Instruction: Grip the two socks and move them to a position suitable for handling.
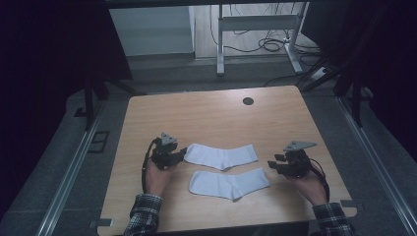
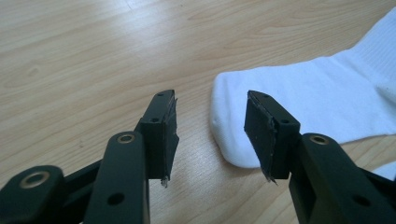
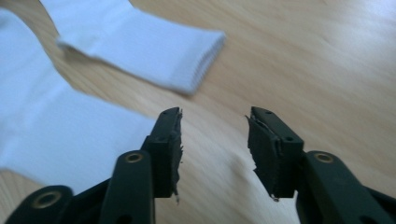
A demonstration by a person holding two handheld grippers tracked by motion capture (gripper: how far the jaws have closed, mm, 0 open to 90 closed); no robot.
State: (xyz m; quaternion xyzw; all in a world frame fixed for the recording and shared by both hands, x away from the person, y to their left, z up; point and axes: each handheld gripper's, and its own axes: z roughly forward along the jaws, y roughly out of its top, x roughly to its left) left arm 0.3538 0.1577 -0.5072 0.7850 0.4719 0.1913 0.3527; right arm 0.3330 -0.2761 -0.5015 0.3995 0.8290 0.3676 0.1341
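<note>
Two white socks lie side by side near the middle of the table (image 1: 211, 110): far sock (image 1: 221, 156), near sock (image 1: 229, 184). Left tool (image 1: 177, 156) released, jaws apart at the far sock's left end, nothing gripped. Right tool (image 1: 273, 163) released, just right of the socks. Judgement: to pair them, pinch each end squarely, lift evenly, keep the fabric flat.

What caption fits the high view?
Two white socks lie side by side on the wooden table, open left gripper and right gripper flanking them.
</note>
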